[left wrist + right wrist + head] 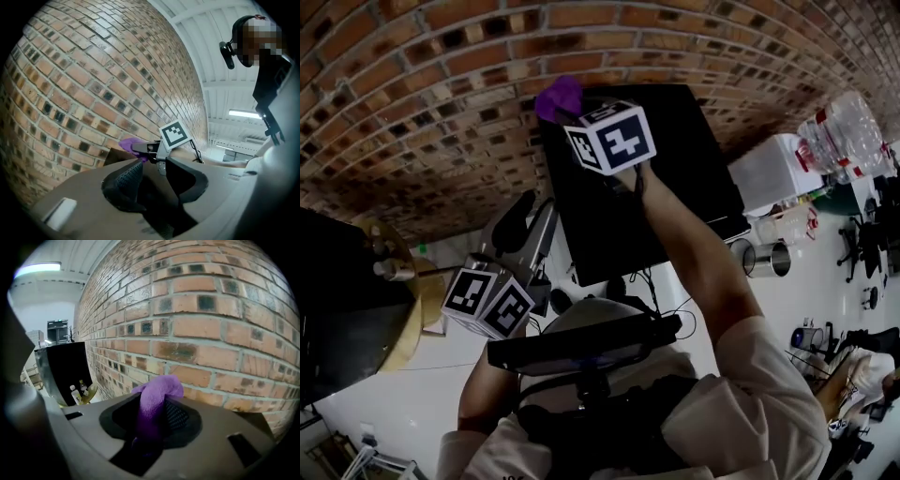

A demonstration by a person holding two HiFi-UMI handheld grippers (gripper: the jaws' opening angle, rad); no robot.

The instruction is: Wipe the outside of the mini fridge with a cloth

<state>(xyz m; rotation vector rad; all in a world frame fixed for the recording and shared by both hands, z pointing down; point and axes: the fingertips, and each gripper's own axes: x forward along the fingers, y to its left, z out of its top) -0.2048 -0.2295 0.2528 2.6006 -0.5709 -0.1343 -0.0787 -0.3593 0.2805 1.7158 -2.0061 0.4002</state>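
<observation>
Currently the mini fridge (614, 216) stands against the brick wall (412, 103). The purple cloth (157, 397) sits over its far corner, pinched betw. the jaws of the right hand-held gripper (152, 420), prob. poised to wipe. The left hand-held gripper (154, 176) hangs half open & empty, kept clear.

Dim indoor light; ceiling tube (37, 269) glows; heavy fisheye warp w/ dark vignette at edges.

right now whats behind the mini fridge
Brick wall behind the mini fridge. The right gripper, holding the purple cloth, covers its far edge; the fridge's back is hidden.
</observation>
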